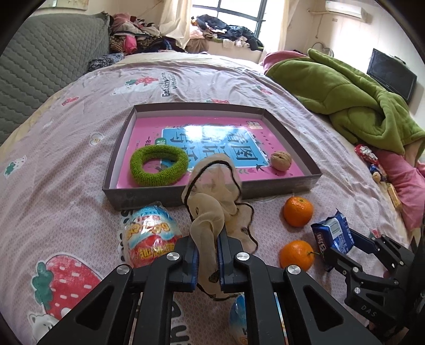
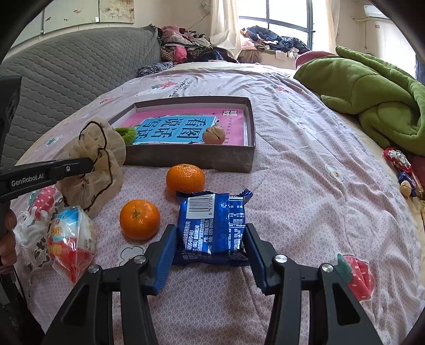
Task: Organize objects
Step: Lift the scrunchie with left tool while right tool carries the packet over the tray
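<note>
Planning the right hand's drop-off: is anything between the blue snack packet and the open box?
Yes. The farther orange sits on the bedspread between the blue snack packet, clamped in the right gripper, and the box's near wall. Lifting the packet over it would probably clear both.

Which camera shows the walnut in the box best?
The right wrist view: the walnut sits clear in the box, its seam facing the camera. The left wrist view also shows it whole, but beside the raised beige cloth.

Home bedroom, patterned bedsheet (image 1: 79, 127), rumpled green blanket (image 1: 353, 98), clothes pile (image 1: 138, 37) by curtained window (image 1: 239, 16)
</note>
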Demonstrator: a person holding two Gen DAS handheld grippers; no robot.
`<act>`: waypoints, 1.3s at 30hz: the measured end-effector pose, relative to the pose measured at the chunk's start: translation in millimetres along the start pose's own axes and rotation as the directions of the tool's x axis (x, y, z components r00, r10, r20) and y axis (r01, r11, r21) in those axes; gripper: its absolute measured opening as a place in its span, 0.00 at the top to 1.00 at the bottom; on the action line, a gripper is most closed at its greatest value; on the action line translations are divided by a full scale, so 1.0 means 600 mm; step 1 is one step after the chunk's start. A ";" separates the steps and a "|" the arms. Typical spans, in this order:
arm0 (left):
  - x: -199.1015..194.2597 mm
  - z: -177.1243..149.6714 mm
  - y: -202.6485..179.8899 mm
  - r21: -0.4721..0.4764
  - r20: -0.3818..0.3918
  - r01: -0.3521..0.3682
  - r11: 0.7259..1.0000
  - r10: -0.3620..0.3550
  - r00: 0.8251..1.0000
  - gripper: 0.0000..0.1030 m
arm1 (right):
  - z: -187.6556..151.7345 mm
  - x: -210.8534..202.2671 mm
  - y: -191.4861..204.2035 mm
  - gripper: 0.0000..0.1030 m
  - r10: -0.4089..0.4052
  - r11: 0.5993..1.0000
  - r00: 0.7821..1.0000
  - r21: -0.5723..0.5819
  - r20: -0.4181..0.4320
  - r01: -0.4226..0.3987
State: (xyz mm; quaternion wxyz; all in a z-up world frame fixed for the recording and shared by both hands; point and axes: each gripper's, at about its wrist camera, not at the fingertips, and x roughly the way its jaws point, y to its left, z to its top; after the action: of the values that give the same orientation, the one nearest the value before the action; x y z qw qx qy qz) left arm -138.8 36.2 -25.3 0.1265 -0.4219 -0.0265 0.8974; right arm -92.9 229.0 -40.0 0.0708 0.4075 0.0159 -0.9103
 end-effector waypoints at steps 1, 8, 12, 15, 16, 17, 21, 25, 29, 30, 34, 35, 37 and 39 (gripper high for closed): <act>-0.003 -0.001 0.000 0.000 0.002 0.003 1.000 -0.003 1.000 0.90 | 0.001 -0.001 -0.002 0.51 0.000 1.000 1.000 0.001 0.002 0.000; -0.032 -0.001 0.001 -0.006 0.042 0.005 1.000 -0.005 0.999 0.90 | 0.004 -0.012 -0.002 0.51 -0.006 1.000 1.000 0.004 0.024 0.006; -0.048 0.004 0.003 -0.008 0.072 -0.003 1.000 0.004 0.997 0.90 | 0.008 -0.021 -0.002 0.51 -0.010 1.000 0.999 0.006 0.039 0.010; -0.057 0.005 0.004 -0.011 0.085 0.000 1.000 0.001 0.996 0.90 | 0.012 -0.030 -0.002 0.51 -0.004 1.000 0.998 0.007 0.057 0.003; -0.060 0.004 0.004 -0.010 0.088 -0.002 1.000 0.003 0.996 0.90 | 0.014 -0.033 -0.001 0.51 -0.001 1.000 0.998 0.007 0.064 0.001; -0.062 0.005 0.004 -0.009 0.089 -0.001 1.000 0.002 0.996 0.90 | 0.016 -0.038 0.001 0.51 0.000 1.000 0.997 0.005 0.074 -0.001; -0.069 0.004 0.006 -0.010 0.091 0.004 1.000 -0.003 0.996 0.90 | 0.028 -0.054 0.009 0.51 0.014 1.000 0.995 -0.007 0.097 -0.014; -0.085 0.005 0.008 -0.014 0.114 0.002 1.000 0.000 0.993 0.90 | 0.043 -0.064 0.018 0.51 0.020 1.000 0.992 -0.027 0.121 -0.017; -0.102 0.009 0.015 -0.025 0.142 -0.004 1.000 0.008 0.990 0.90 | 0.057 -0.072 0.028 0.51 0.033 0.999 0.989 -0.043 0.144 -0.027; -0.106 0.011 0.016 -0.026 0.148 -0.006 1.000 0.009 0.989 0.90 | 0.062 -0.073 0.031 0.51 0.042 0.998 0.988 -0.049 0.147 -0.036; -0.110 0.011 0.020 -0.025 0.151 -0.012 1.000 0.016 0.988 0.90 | 0.073 -0.076 0.043 0.51 0.057 0.997 0.985 -0.068 0.164 -0.046; -0.110 0.012 0.021 -0.027 0.153 -0.014 1.000 0.018 0.988 0.90 | 0.077 -0.076 0.046 0.51 0.062 0.996 0.984 -0.073 0.169 -0.050; -0.113 0.012 0.021 -0.035 0.161 -0.010 0.999 0.016 0.987 0.90 | 0.083 -0.078 0.050 0.51 0.071 0.995 0.981 -0.080 0.179 -0.057; -0.121 0.016 0.020 -0.040 0.179 -0.008 0.999 0.015 0.984 0.90 | 0.091 -0.079 0.055 0.51 0.079 0.994 0.979 -0.089 0.190 -0.063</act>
State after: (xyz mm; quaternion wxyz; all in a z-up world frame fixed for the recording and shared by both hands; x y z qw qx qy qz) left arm -104.2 6.9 33.2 0.1101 -0.3422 -0.0530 0.9316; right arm -97.4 197.4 32.6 0.1212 0.3141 0.0320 -0.9411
